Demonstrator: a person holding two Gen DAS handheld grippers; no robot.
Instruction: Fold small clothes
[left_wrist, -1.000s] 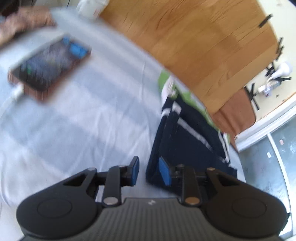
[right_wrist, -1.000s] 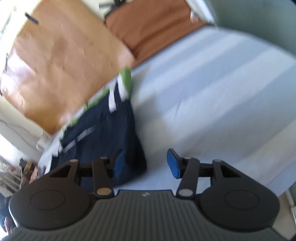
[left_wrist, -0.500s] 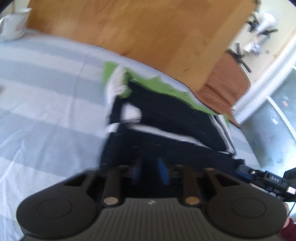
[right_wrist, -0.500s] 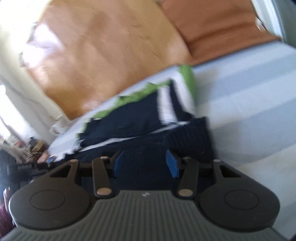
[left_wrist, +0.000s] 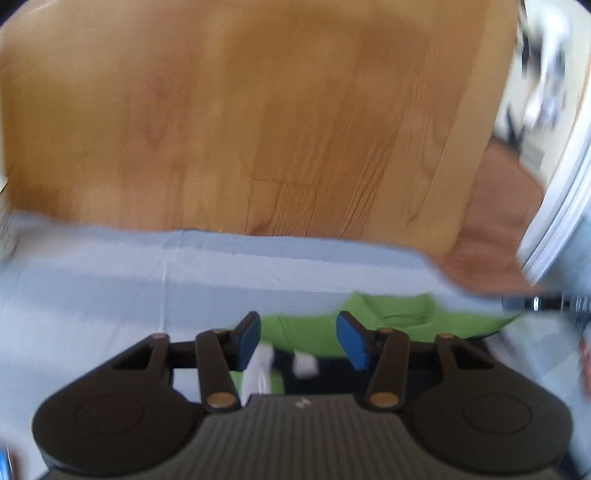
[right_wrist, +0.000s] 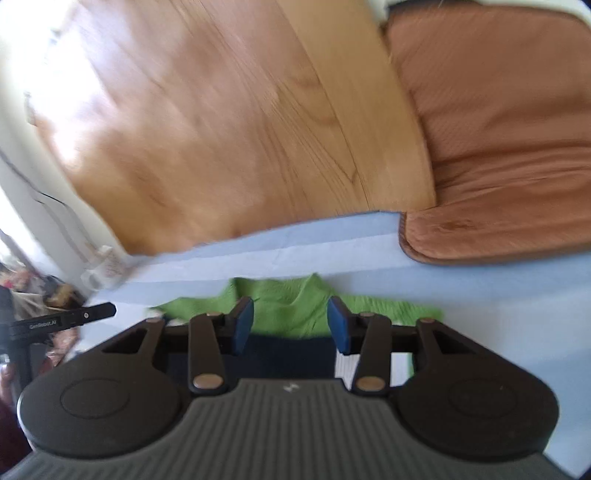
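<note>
In the right wrist view, white lettering reading "GenRobot.AI" stands on the side of the black left gripper (right_wrist: 62, 322) at the left edge. In the left wrist view, white letters on the right gripper (left_wrist: 546, 303) at the right edge are too blurred to read.

A home bedroom: striped bedsheet (right_wrist: 480, 295), wooden headboard (right_wrist: 229, 122), brown pillow (right_wrist: 498, 147)
</note>
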